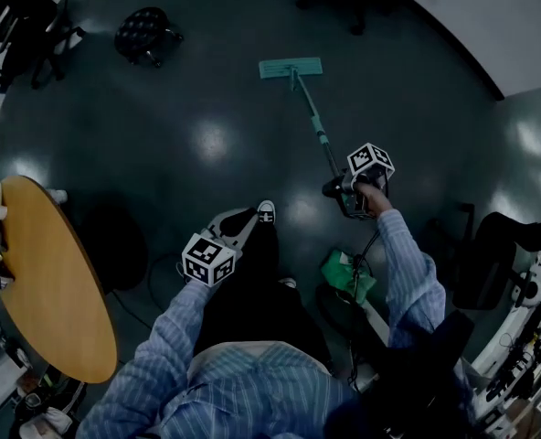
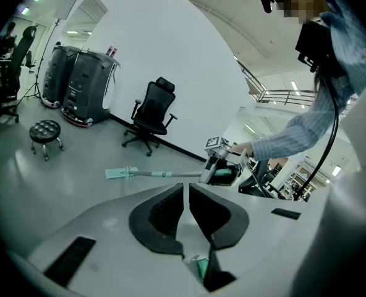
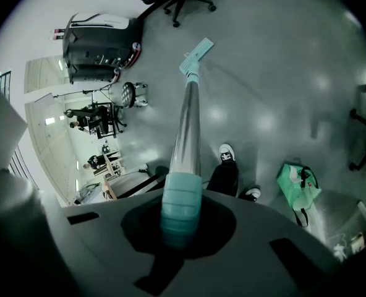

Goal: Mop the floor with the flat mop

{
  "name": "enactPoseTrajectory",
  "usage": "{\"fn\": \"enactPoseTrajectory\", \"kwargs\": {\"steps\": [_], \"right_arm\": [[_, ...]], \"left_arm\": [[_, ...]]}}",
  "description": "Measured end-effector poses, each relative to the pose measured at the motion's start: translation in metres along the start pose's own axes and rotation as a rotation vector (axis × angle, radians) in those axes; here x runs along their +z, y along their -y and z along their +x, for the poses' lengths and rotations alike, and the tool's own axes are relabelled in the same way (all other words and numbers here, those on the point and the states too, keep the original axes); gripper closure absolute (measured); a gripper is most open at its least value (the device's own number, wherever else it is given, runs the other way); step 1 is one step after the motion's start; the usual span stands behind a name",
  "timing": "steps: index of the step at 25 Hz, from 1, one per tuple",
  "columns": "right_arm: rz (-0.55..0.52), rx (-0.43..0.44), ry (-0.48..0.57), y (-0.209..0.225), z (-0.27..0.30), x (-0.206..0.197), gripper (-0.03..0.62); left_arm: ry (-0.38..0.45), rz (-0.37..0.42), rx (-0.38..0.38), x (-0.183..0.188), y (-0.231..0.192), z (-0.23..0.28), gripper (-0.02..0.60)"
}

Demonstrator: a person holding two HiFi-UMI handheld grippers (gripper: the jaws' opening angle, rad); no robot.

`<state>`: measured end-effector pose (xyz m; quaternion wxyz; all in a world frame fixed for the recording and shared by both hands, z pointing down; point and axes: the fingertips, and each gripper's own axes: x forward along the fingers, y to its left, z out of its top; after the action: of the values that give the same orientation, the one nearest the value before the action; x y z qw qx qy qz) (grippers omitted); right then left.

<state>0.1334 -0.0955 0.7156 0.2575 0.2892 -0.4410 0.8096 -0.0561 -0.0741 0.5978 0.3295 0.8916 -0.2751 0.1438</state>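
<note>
Floor [image 1: 206, 144], grey and glossy, bears the flat mop [image 1: 309, 108] with its teal pad lying flat well ahead of the person's shoe [image 1: 266, 212], the right gripper [image 1: 348, 193] clamped tight round the handle's teal grip, the left gripper [image 1: 237, 225] beside the leg, jaws pressed almost together on nothing.

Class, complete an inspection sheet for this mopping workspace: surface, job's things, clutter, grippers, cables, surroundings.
Surface: dark glossy floor with light reflections.
Job's things: flat mop, head flat on the floor, handle slanting back to the right gripper.
Clutter: green bag near the person's feet; wheeled stool.
Grippers: right gripper shut on the flat mop's grip; left gripper shut, empty.
Cables: thin cable hanging below the right gripper.
Surroundings: round wooden table, office chair, white wall.
</note>
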Motion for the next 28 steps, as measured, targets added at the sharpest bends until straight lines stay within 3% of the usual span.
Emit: {"fn": "enactPoseTrajectory", "kwargs": {"steps": [10,20,28], "right_arm": [[0.065,0.072,-0.004,0.075,0.021,-0.186,0.585],[0.111,0.124,-0.008,0.119,0.068,-0.346,0.585],[0.086,0.094,-0.035,0.163,0.071,-0.435,0.585]], "left_arm": [[0.017,0.071,-0.077,-0.049,0.112,-0.031,0.555],[0.063,0.118,-0.027,-0.094,0.166,-0.108,0.555],[0.115,0.14,-0.014,-0.121,0.211,-0.143,0.555]]}}
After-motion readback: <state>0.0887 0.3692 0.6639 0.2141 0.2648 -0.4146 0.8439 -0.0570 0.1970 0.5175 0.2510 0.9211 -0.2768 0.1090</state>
